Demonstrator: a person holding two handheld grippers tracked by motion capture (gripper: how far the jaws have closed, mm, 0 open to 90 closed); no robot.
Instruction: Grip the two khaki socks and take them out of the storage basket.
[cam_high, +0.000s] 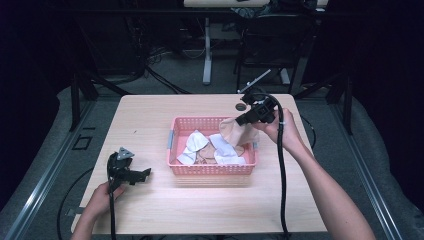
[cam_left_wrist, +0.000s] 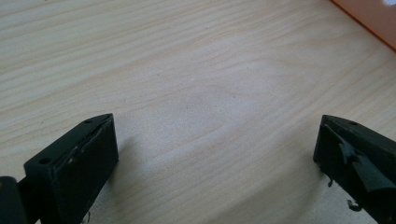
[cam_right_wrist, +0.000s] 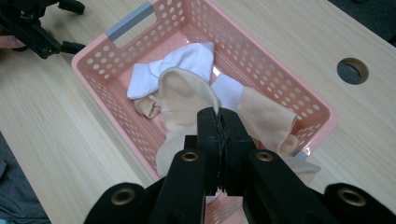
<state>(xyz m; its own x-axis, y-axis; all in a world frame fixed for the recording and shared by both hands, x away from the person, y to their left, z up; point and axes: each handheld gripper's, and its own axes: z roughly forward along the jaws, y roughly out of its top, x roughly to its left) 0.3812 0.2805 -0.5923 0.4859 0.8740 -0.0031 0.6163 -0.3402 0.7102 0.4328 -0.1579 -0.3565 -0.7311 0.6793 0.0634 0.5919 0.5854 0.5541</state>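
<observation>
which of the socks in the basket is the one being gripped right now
The beige fabric sock at the right end of the pink perforated plastic basket: the right gripper is shut on its edge, lifting it. The white socks lie loose on the basket floor.

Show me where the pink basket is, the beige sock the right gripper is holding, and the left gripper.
pink basket (cam_high: 210, 169): high view, on its near wall.
beige sock (cam_right_wrist: 184, 100): right gripper view, on the cloth above the jaws.
left gripper (cam_high: 141, 175): high view, between its fingertips.

socks (cam_high: 212, 147) in basket (cam_high: 212, 169), mid-table (cam_high: 200, 210)
</observation>
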